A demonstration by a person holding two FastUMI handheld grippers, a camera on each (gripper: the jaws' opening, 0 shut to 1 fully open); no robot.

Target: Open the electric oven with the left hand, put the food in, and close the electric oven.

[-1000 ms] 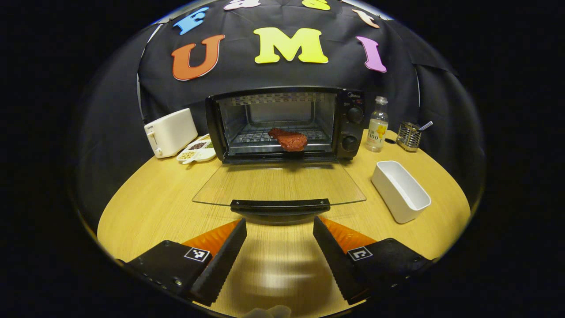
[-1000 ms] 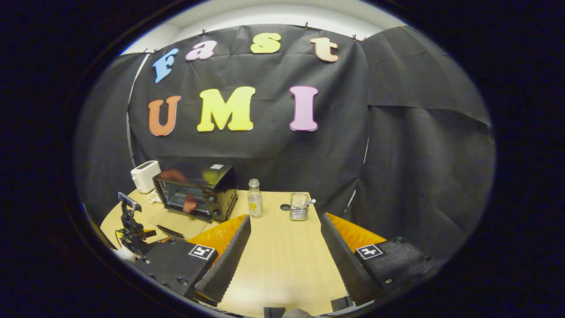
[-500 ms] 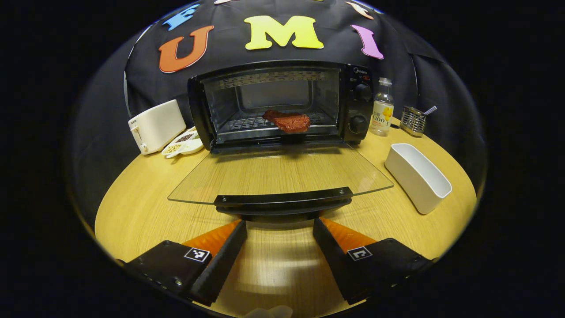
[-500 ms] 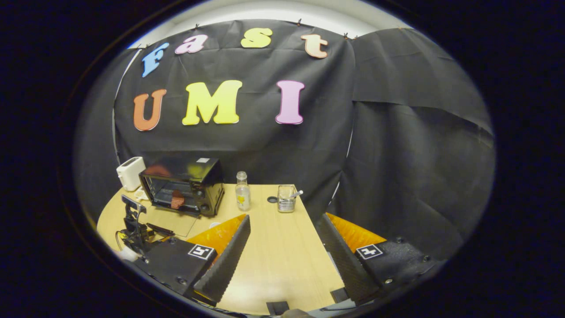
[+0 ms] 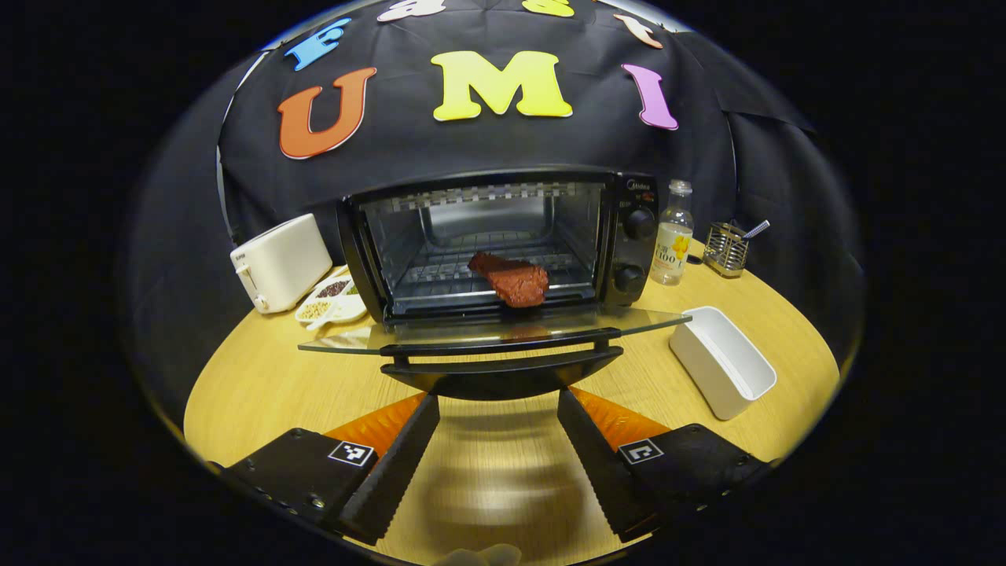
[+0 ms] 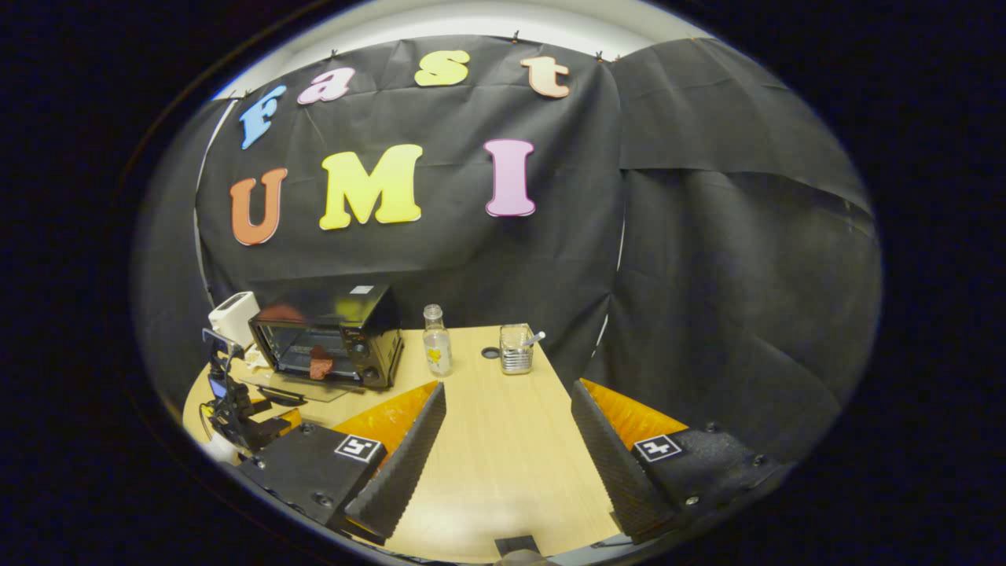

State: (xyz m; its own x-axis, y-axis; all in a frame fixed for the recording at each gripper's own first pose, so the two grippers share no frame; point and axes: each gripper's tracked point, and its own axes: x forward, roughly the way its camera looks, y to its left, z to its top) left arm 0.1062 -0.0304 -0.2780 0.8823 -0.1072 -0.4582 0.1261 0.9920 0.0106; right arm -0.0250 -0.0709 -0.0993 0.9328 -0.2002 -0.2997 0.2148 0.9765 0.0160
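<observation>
Food [image 5: 511, 279] sits on the oven [image 5: 495, 244] rack, so closing is in hand: the left hand-held gripper [image 5: 497, 405], fingers spread, must lift the door handle [image 5: 503, 350] shut.

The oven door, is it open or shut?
Open. The glass door sticks out flat from the oven, and the meat inside shows with nothing in front.

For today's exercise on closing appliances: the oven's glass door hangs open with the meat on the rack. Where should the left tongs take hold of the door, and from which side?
Take the black handle bar on the free front edge of the glass door. Come from the front and a little below, left tongs open, one finger under the bar. The bar is wide and level, farthest from the hinge at the oven, so lifting there probably swings the door up towards the meat.
</observation>
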